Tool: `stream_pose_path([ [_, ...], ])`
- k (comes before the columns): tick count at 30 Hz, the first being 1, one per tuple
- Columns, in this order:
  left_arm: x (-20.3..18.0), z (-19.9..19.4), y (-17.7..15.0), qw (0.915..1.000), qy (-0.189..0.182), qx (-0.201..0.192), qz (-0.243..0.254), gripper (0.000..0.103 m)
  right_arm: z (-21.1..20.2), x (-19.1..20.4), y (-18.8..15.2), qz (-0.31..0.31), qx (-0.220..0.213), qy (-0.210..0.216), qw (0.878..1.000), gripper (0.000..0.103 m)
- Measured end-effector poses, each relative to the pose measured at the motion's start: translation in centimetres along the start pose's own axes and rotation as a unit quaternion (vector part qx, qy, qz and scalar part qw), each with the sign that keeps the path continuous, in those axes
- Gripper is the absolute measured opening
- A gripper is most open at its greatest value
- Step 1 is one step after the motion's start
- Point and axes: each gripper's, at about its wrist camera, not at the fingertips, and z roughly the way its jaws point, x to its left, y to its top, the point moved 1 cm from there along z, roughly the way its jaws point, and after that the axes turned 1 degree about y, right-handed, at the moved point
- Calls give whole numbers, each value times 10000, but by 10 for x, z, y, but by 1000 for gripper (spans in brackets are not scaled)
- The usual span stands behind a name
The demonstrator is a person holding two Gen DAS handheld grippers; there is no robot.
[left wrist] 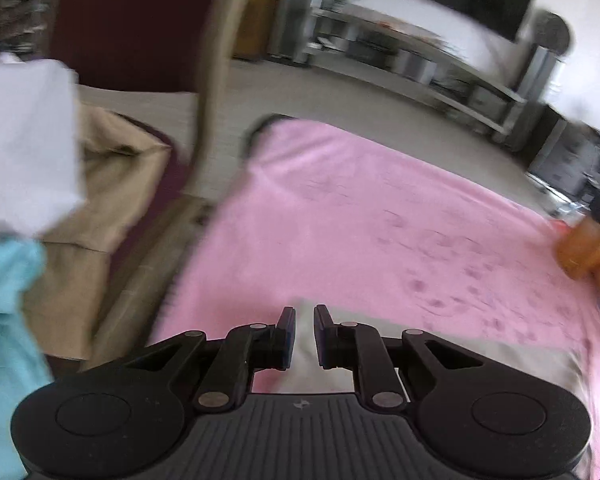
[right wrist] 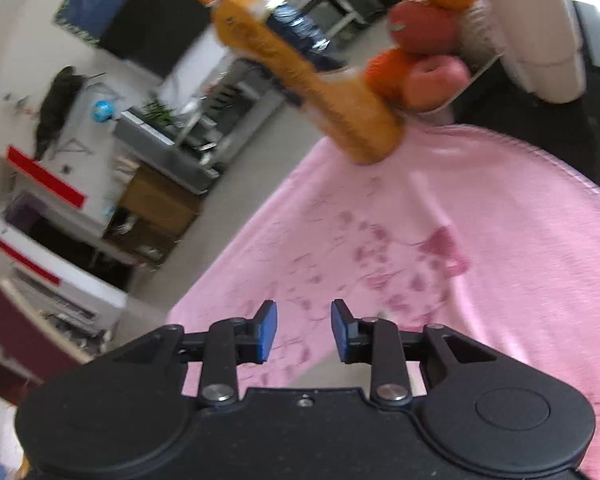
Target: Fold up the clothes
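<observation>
A pink garment (left wrist: 360, 216) with a darker flower print lies spread flat on the table. In the right wrist view the pink garment (right wrist: 480, 240) fills the lower right. My left gripper (left wrist: 305, 322) hovers over its near edge with the jaws a narrow gap apart. A pale strip of cloth (left wrist: 440, 356) shows through that gap, and nothing is pinched. My right gripper (right wrist: 304, 320) hangs above the printed area with its blue pads (right wrist: 268, 332) well apart and nothing between them.
A chair at the left holds white (left wrist: 24, 140), beige (left wrist: 116, 200) and teal (left wrist: 4, 320) clothes. An orange drink bottle (right wrist: 300, 72) stands at the garment's far edge, beside a fruit dish (right wrist: 424, 56) and a white plant pot (right wrist: 540, 36). Floor and shelving lie beyond.
</observation>
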Motion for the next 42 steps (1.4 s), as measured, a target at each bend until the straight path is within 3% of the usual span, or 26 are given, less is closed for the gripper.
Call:
stream_pose_path([
  [2,-21,13,-2,9993,-93,112,338,14,17,5,-7,-67,241,94,9996,24],
  [4,-40,28,-4,9976,-208,232,623,14,39,9,-15,-207,543,121,9982,6],
  [7,-60,50,-10,9947,-261,353,930,12,69,12,-26,-336,929,69,9951,4],
  [9,-61,61,-10,9942,-84,338,1014,12,87,10,-32,-388,1180,43,9922,4],
  [13,-41,78,-2,9968,321,378,628,13,103,-8,-29,-177,1540,-51,9879,4],
  [16,-20,74,5,9971,640,336,223,12,96,-33,-11,422,1346,-218,9898,0],
  [17,-15,73,7,9959,848,279,146,12,87,-39,-6,585,1102,-424,9913,0],
  [19,-6,67,9,9899,1409,117,80,8,68,-51,5,904,594,-849,9905,0],
  [20,-2,62,10,9843,1762,16,107,8,59,-57,10,1062,339,-1060,9881,8],
  [22,6,47,11,9795,2013,-90,50,8,36,-61,17,1236,-42,-1369,9828,8],
  [23,10,36,10,9795,2010,-90,-8,8,24,-59,18,1247,-159,-1463,9812,8],
  [27,14,-17,-2,9899,1390,-235,-128,10,-26,-44,11,1384,-193,-303,9897,9],
  [30,17,-46,-26,9963,803,-263,-164,10,-59,-35,-5,1163,-237,190,9927,14],
  [34,10,-52,-52,9998,-37,173,43,10,-60,-40,-34,1476,445,696,9856,19],
  [36,-1,-47,-64,9990,-155,335,246,11,-51,-38,-48,1438,738,615,9849,19],
  [40,-26,-29,-81,9955,123,498,793,11,-35,-27,-53,786,701,-160,9943,19],
  [42,-37,-17,-84,9929,228,526,1045,11,-26,-28,-52,740,695,-265,9945,19],
])
